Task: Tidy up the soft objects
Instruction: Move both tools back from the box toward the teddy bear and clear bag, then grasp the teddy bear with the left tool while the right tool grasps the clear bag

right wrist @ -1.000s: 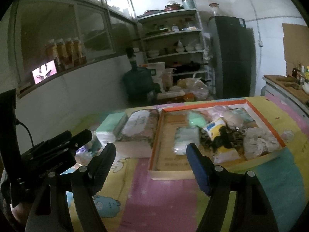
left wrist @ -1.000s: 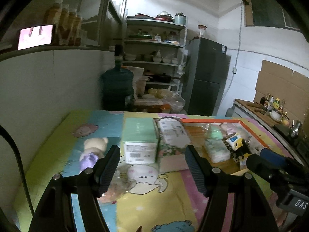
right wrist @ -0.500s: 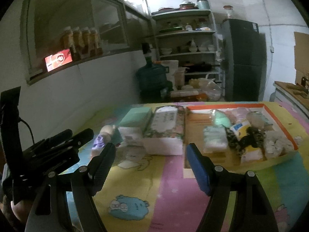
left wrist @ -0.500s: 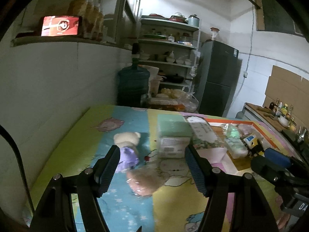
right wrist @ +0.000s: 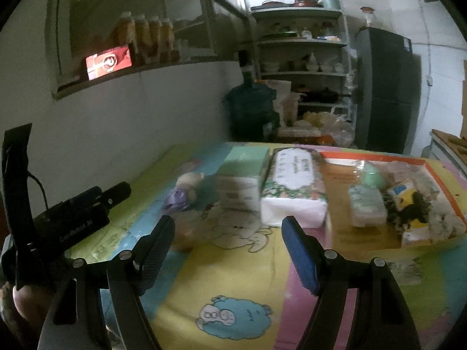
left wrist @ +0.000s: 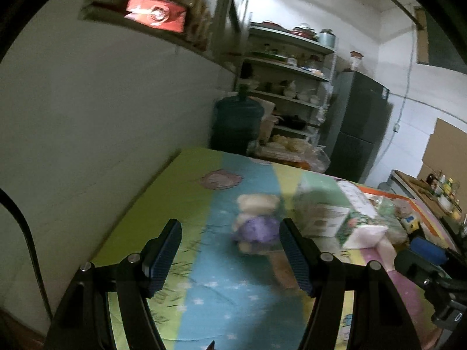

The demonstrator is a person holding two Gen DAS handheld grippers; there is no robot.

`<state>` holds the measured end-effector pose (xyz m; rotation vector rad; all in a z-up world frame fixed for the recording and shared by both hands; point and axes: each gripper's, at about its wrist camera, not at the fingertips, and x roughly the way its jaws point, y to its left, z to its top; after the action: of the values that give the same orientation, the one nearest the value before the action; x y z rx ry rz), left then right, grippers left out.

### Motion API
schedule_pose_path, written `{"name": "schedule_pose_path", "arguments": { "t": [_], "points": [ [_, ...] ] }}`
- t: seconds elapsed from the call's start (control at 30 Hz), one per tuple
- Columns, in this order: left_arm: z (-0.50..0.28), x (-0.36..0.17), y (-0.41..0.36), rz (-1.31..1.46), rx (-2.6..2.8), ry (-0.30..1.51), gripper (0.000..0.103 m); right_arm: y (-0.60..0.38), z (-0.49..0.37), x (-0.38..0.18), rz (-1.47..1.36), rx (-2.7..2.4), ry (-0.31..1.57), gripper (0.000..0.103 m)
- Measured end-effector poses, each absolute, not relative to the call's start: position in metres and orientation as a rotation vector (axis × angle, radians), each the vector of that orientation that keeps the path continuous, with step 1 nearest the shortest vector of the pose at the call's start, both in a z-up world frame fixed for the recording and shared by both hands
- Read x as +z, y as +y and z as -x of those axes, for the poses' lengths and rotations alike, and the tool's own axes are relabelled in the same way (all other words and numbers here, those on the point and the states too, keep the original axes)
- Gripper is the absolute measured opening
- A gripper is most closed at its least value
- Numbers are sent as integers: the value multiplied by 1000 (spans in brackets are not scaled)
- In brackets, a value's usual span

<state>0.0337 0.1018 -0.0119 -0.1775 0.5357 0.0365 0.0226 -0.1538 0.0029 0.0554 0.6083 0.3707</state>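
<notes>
A cream teddy bear in a purple dress (left wrist: 256,221) lies on the cartoon-print cloth, just beyond my open, empty left gripper (left wrist: 230,258). It also shows in the right wrist view (right wrist: 182,194). A tan soft lump in clear wrap (left wrist: 284,268) lies beside the right finger, also seen in the right wrist view (right wrist: 185,233). A green tissue box (right wrist: 240,179) and a floral tissue pack (right wrist: 293,188) stand in the middle. An orange-rimmed tray (right wrist: 437,175) holds several soft items. My right gripper (right wrist: 227,248) is open and empty over the cloth.
A white wall (left wrist: 102,134) runs along the table's left side. A large water jug (left wrist: 236,122), shelves (right wrist: 300,43) and a dark fridge (right wrist: 385,87) stand behind the table. The left gripper's body (right wrist: 78,218) shows at left in the right wrist view.
My left gripper has swung left and closer to the teddy bear, which now sits between its fingers' line of sight. The right gripper has drifted left, away from the tray.
</notes>
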Motion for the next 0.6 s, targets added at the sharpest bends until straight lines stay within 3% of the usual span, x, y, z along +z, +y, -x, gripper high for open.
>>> {"name": "schedule_pose_path", "arguments": {
  "t": [0.6],
  "points": [
    [-42, -34, 150, 228, 79, 571, 69, -77, -65, -39, 68, 475, 740, 77]
  ]
}}
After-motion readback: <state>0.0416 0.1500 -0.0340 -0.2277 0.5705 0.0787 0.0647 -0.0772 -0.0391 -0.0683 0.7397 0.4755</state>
